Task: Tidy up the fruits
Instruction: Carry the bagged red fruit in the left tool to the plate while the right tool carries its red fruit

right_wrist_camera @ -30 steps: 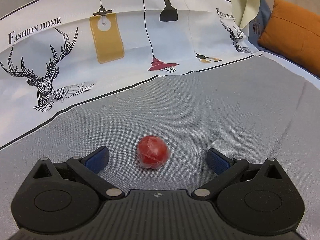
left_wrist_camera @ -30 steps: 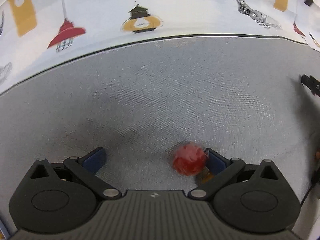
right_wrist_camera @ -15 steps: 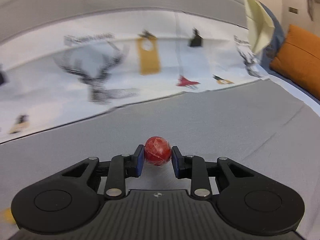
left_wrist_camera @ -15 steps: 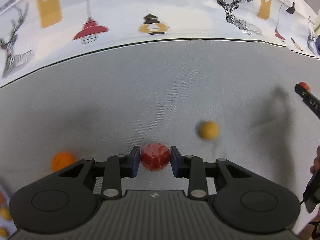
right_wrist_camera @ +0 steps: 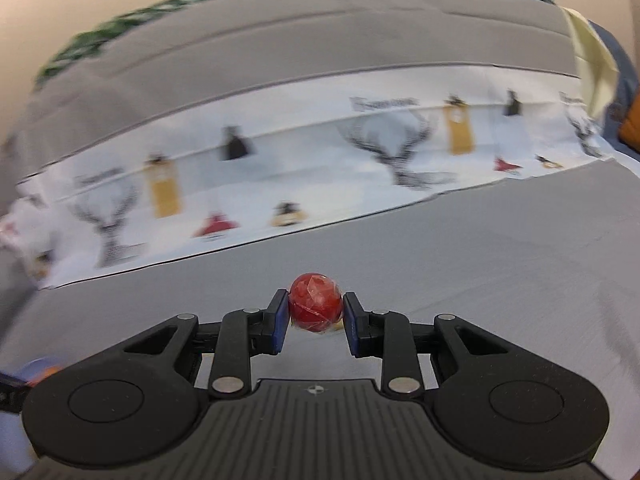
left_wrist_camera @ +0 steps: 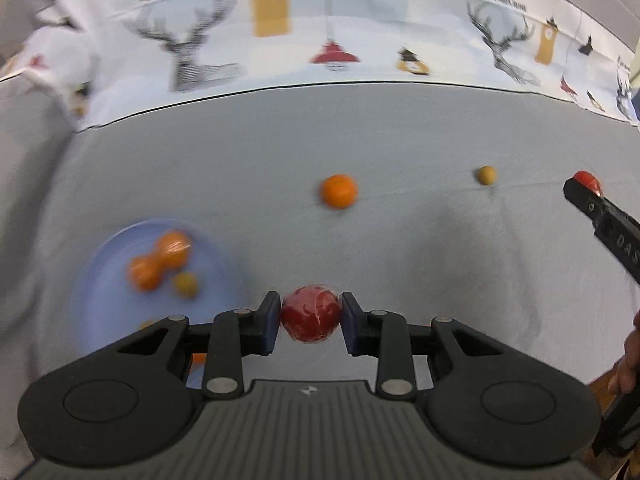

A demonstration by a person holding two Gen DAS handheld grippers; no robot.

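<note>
Left hand-held gripper (left_wrist_camera: pixel 311 320): jaws clamped on a red fruit (left_wrist_camera: pixel 311 314) wrapped in clear film, blue pads touching it on both sides. It is held above the grey cloth (left_wrist_camera: pixel 280 140), just right of the blue plate (left_wrist_camera: pixel 120 248).

Plate contents, blurred: two orange fruits (left_wrist_camera: pixel 160 260) touching each other and a small yellow fruit (left_wrist_camera: pixel 185 284) just beside them. Further small pieces at the plate's near edge are partly hidden behind the gripper; their kind cannot be told.

Loose on the cloth: one orange fruit (left_wrist_camera: pixel 338 191) beyond the gripper and one small yellow fruit (left_wrist_camera: pixel 486 175) further right, well apart from each other.

Right hand-held gripper (right_wrist_camera: pixel 315 318): jaws clamped on a second red fruit (right_wrist_camera: pixel 316 307), also film-wrapped, pads touching both sides. In the left wrist view the tip of this gripper (left_wrist_camera: pixel 588 196) shows at the right edge with red fruit visible at its end, near the small yellow fruit.

Surroundings: a white printed cloth (right_wrist_camera: pixel 280 184) with deer and lamp motifs lies along the far edge of the grey cloth. An orange cushion (right_wrist_camera: pixel 632 128) shows at the right edge of the right wrist view. Both views are partly motion-blurred.
</note>
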